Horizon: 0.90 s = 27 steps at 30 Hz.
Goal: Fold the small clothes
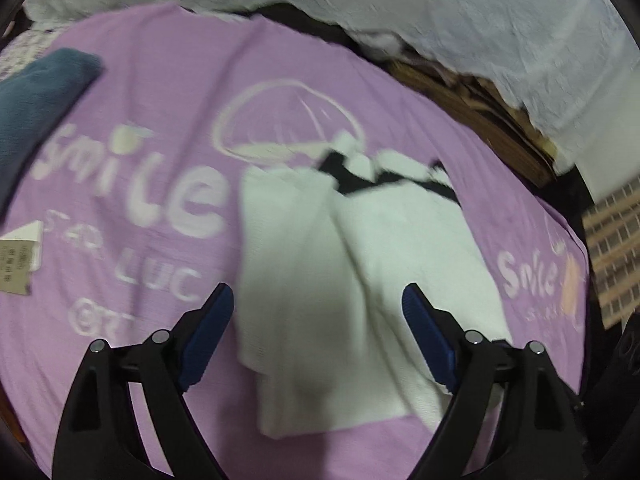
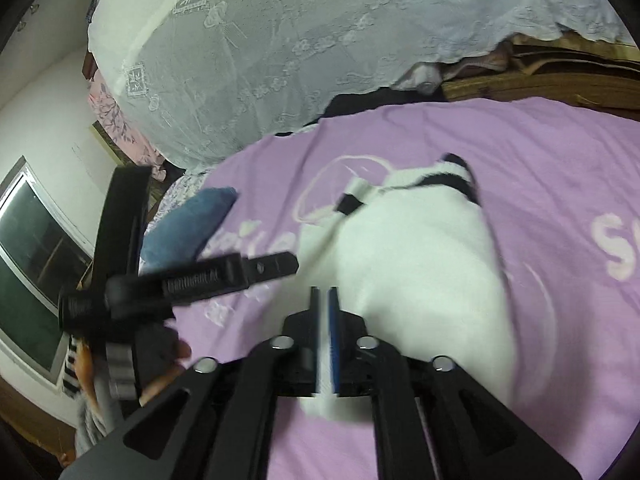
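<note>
I judge the fold half done: the white garment (image 1: pixel 352 280) lies lengthwise mid-bed on the purple blanket (image 1: pixel 160 100), my right hand-held gripper (image 2: pixel 325 296) pinches its near hem, my left hand-held gripper (image 1: pixel 318 304) hovers wide open, empty

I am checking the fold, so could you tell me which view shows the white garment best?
The left wrist view: the white garment lies nearly whole between open fingers. The right wrist view shows it blurred, its near edge pinched by the right gripper.
</note>
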Motion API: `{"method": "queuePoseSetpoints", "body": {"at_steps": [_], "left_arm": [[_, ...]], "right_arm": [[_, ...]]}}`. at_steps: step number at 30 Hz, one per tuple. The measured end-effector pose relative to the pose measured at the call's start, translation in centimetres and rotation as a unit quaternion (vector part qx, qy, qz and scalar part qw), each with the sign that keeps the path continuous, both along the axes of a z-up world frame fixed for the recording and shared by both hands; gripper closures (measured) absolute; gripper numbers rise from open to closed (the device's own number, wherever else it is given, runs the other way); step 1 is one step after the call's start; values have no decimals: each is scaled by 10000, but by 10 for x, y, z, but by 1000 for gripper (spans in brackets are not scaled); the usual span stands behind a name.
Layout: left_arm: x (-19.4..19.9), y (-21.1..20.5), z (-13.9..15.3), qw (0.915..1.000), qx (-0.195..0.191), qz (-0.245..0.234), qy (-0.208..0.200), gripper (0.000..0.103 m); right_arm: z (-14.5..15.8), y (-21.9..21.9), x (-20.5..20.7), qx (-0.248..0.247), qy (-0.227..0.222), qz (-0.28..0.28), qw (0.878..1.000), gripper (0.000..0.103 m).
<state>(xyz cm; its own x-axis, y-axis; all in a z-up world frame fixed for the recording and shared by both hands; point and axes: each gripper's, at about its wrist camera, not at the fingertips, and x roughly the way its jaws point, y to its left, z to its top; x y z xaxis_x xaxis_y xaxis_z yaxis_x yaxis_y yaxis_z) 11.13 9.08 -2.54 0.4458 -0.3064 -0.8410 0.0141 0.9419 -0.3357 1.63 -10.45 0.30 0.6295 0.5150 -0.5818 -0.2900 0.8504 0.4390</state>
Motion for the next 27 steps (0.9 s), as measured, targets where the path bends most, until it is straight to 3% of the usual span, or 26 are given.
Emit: {"method": "queuePoseSetpoints", "body": {"at_steps": [1,2,8,13,15,18,19,20,21,22,27], "left_arm": [[2,-4,-3,9999,-35,-49,81,19],[5,-9,-8,9996,-116,-117,219,19],[14,-33,-21,9978,-358,-293,467,12],[18,-48,-13,9970,-431,-471,447,12],[20,-48,-14,9963,-484,-463,531,12],[22,-41,-18,9957,-561,-401,625,12],[22,-38,-19,9950,-634,-391,664,12],[22,-36,-19,9945,-678,-390,691,12],[21,-36,-19,9942,-701,-398,711,12],[21,-36,-19,9940,-698,-417,727,12],[20,-44,-17,9906,-928,-601,806,11]], "right_arm": [[0,-4,-9,-122,-127,0,9998,51],[0,-7,-20,-361,-327,0,9988,41],[-5,0,-60,-1662,-1096,287,9796,31],[-15,25,-68,-2862,-1793,406,9404,26],[-23,39,-67,-3379,-2116,480,9158,22],[-40,52,-65,-4040,-2483,452,8793,22],[-44,54,-64,-4170,-2569,408,8709,29],[-48,54,-63,-4225,-2615,387,8669,56],[-46,52,-60,-4108,-2507,403,8757,68],[-41,46,-58,-3856,-2437,329,8893,71],[-12,18,-55,-3012,-2369,68,9236,87]]}}
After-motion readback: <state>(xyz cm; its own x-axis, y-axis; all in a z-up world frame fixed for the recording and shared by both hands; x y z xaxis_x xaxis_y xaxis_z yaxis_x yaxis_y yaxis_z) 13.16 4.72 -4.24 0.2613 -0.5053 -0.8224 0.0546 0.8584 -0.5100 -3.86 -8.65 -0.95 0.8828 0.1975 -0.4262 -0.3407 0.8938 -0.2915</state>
